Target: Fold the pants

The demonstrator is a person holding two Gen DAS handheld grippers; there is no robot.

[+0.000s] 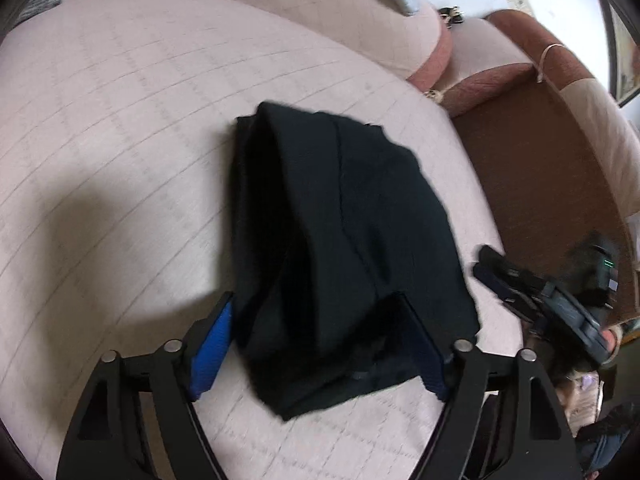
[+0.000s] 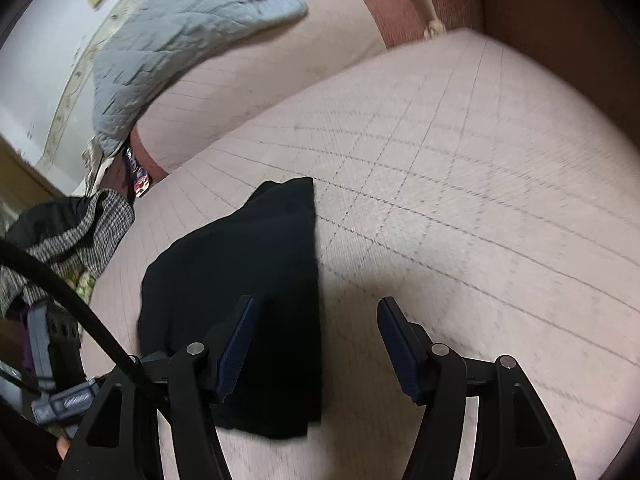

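The black pants (image 1: 340, 248) lie folded into a compact bundle on the pale pink quilted sofa seat (image 1: 120, 120). My left gripper (image 1: 316, 320) is open, its blue-padded fingers (image 1: 212, 344) spread to either side of the bundle's near end, holding nothing. In the right wrist view the pants (image 2: 240, 280) lie at lower left on the seat (image 2: 460, 200). My right gripper (image 2: 316, 320) is open and empty above the bundle's right edge; its left finger (image 2: 236, 344) is over the cloth. The right gripper also shows in the left wrist view (image 1: 496, 272), beside the pants.
A pink back cushion (image 1: 320, 12) and a brown armrest (image 1: 500, 80) border the seat. A grey quilted blanket (image 2: 180, 32) hangs over the cushion. A checked garment (image 2: 76, 232) lies at the seat's left end. The brown floor (image 1: 552, 184) lies past the seat's edge.
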